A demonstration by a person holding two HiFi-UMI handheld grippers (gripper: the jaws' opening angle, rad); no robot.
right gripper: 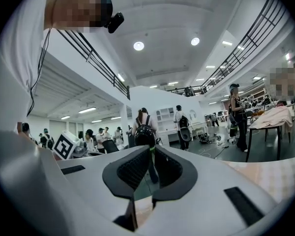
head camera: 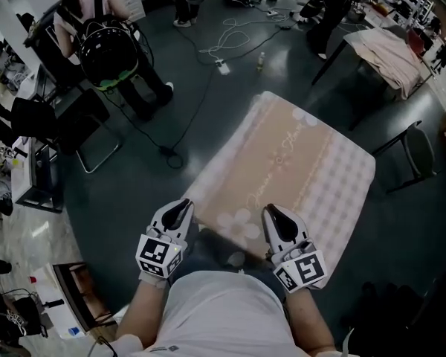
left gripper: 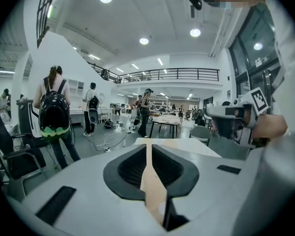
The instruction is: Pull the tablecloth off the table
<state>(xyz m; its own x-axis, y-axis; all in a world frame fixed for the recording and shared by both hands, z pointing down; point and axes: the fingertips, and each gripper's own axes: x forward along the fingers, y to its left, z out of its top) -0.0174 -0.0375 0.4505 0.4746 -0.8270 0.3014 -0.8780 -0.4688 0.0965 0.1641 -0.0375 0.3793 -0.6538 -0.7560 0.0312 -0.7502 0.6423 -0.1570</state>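
A beige tablecloth with a pale checked border covers the table ahead of me. Its near edge is drawn up toward my body. In the head view my left gripper and right gripper sit side by side at that near edge, each shut on it. The left gripper view shows its gripper with a strip of tablecloth pinched between the jaws. In the right gripper view its gripper holds a sliver of tablecloth low between the jaws, and more cloth lies at the right.
A person with a black backpack stands at the far left beside a black folding chair. Cables trail across the dark floor. A second cloth-draped table stands at the far right, with a dark chair beside my table.
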